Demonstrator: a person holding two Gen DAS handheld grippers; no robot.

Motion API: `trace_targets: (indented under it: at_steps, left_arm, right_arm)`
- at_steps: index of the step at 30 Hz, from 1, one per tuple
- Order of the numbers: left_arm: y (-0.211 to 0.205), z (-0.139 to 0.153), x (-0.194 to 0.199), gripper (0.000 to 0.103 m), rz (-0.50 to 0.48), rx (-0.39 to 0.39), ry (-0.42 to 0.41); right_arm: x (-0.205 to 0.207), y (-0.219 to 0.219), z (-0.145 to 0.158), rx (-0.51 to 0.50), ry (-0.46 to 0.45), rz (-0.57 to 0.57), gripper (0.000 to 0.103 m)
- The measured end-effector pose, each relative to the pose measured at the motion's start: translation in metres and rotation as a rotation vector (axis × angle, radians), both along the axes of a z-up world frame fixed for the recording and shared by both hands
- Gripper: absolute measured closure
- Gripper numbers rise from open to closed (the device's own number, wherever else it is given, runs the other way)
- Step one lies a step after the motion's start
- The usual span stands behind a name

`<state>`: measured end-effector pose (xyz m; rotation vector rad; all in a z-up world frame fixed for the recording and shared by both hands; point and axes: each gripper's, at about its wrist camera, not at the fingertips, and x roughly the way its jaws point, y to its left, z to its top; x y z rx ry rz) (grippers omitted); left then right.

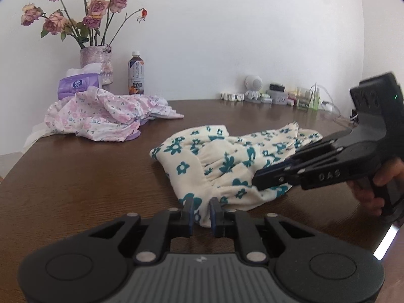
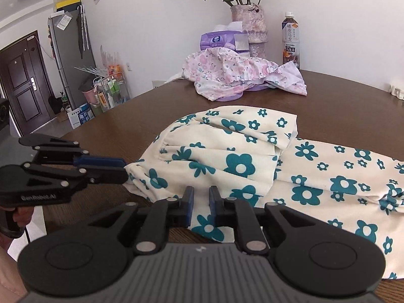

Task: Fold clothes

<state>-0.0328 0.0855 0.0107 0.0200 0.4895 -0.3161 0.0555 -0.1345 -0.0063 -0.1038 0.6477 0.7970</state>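
Note:
A cream garment with teal flowers (image 1: 214, 161) (image 2: 240, 164) lies partly folded on the brown table (image 1: 88, 176), one layer laid over another. My left gripper (image 1: 202, 209) is shut on its near gathered edge, with cloth bunched between the fingers. From the right wrist view the left gripper (image 2: 126, 169) pinches the garment's left corner. My right gripper (image 2: 202, 199) is shut on the near hem, a teal flower showing between its fingers. In the left wrist view the right gripper (image 1: 255, 183) comes in from the right, held by a hand (image 1: 378, 184), its tips pressed onto the cloth.
A crumpled pink floral garment (image 1: 101, 116) (image 2: 234, 73) lies at the table's far side. Behind it stand a vase of dried roses (image 1: 98, 60), a purple tissue pack (image 1: 75, 87) and a drink bottle (image 1: 136, 73). Small items (image 1: 272, 96) line the wall edge.

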Motion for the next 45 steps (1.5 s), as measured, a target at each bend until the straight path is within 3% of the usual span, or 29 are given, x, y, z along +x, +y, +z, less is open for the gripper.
trace_targets:
  at_steps: [2,4,8,10,11,12,16,19,20,21,24,30,33,41,45]
  left_arm:
    - [-0.002,0.007,-0.002,0.09,-0.023,-0.014,-0.034]
    - [-0.012,0.009,0.002,0.09,-0.04,0.019,-0.043]
    - [-0.027,0.002,0.019,0.09,-0.052,0.083,-0.01]
    - [-0.028,-0.002,0.025,0.089,-0.054,0.081,0.011]
    - [-0.027,-0.003,0.026,0.088,-0.052,0.078,0.014]
    - [-0.026,-0.004,0.027,0.088,-0.05,0.074,0.016]
    - [-0.024,-0.005,0.026,0.087,-0.042,0.061,0.015]
    - [-0.023,-0.004,0.024,0.087,-0.039,0.056,0.009]
    - [-0.022,-0.002,0.023,0.087,-0.043,0.056,0.001]
    - [-0.022,0.0,0.02,0.087,-0.05,0.054,-0.009]
    - [-0.024,0.004,0.016,0.081,-0.065,0.065,-0.029]
    - [-0.035,-0.002,0.019,0.081,-0.08,0.116,-0.033]
    - [-0.035,-0.006,0.022,0.089,-0.078,0.14,-0.009]
    - [-0.029,-0.013,0.026,0.09,-0.068,0.115,0.013]
    - [-0.028,-0.014,0.027,0.09,-0.068,0.105,0.013]
  right_arm:
    - [-0.001,0.001,-0.001,-0.006,-0.008,0.001,0.09]
    - [-0.001,0.001,-0.001,-0.008,-0.012,0.001,0.09]
    - [-0.006,-0.007,0.008,0.022,-0.027,-0.006,0.088]
    - [-0.012,-0.013,0.015,0.023,-0.062,0.007,0.075]
    - [-0.016,-0.014,0.017,0.007,-0.076,0.021,0.062]
    - [-0.019,-0.014,0.018,-0.014,-0.084,0.04,0.058]
    - [-0.026,-0.005,0.011,-0.113,-0.116,0.089,0.059]
    - [-0.03,0.006,0.005,-0.192,-0.189,0.11,0.062]
    - [-0.032,0.01,0.004,-0.22,-0.22,0.122,0.072]
    - [-0.033,0.014,0.002,-0.246,-0.247,0.133,0.09]
    - [-0.028,0.016,0.005,-0.236,-0.229,0.127,0.098]
    - [-0.02,0.011,0.007,-0.165,-0.191,0.085,0.098]
    - [-0.021,0.01,0.0,-0.162,-0.163,0.085,0.098]
    - [-0.017,-0.006,-0.001,-0.121,-0.105,0.046,0.097]
    - [-0.018,-0.02,0.003,-0.088,-0.093,-0.008,0.088]
